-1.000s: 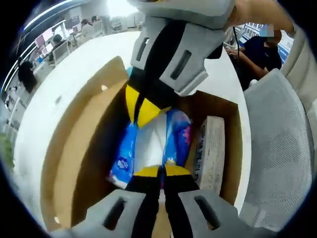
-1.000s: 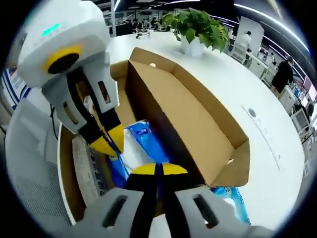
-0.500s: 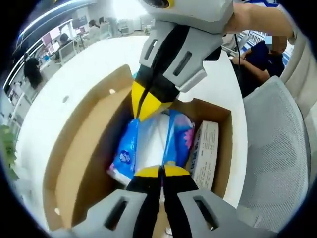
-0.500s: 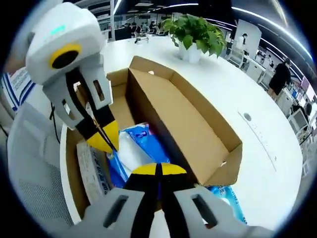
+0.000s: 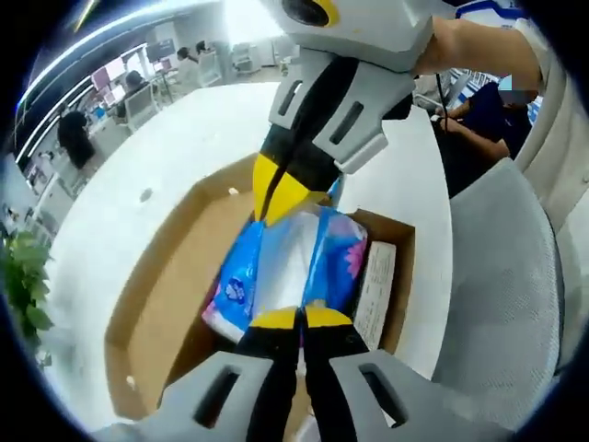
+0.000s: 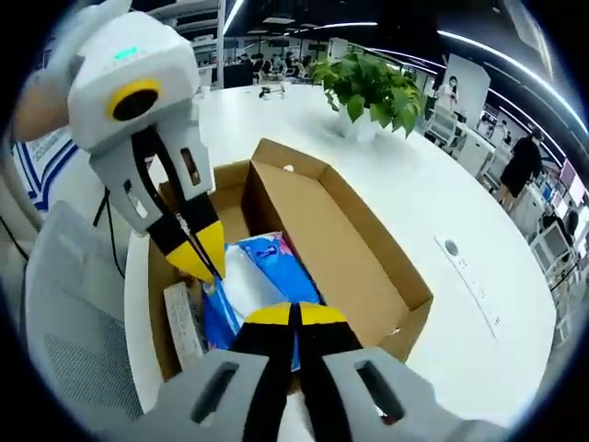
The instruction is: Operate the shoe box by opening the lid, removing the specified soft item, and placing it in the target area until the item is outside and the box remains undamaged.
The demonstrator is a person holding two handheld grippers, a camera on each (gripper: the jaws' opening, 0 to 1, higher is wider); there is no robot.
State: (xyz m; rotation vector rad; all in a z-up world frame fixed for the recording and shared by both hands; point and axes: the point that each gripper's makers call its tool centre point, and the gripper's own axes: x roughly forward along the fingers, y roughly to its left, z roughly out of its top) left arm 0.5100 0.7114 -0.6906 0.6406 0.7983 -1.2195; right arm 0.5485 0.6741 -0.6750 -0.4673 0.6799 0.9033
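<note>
A soft blue-and-white tissue pack (image 5: 294, 262) hangs over the open cardboard shoe box (image 5: 166, 295), held at both ends. In the left gripper view my left gripper (image 5: 299, 318) is shut on the pack's near end, and my right gripper (image 5: 279, 195) comes down from the top, shut on the far end. In the right gripper view the pack (image 6: 267, 276) sits between my right gripper (image 6: 293, 315) at the bottom and my left gripper (image 6: 201, 258) at the upper left. The box (image 6: 368, 267) lies below with its lid flap folded outward.
A flat white carton (image 5: 373, 295) lies along one side inside the box. The box rests on a white table (image 6: 433, 193) with a potted plant (image 6: 373, 83) at the far side. A grey mesh chair (image 5: 502, 276) stands beside the table, and a person (image 5: 479, 106) sits beyond it.
Both grippers have risen with the pack held between them. The box now looks smaller and farther below, and the pack stands higher above its floor.
</note>
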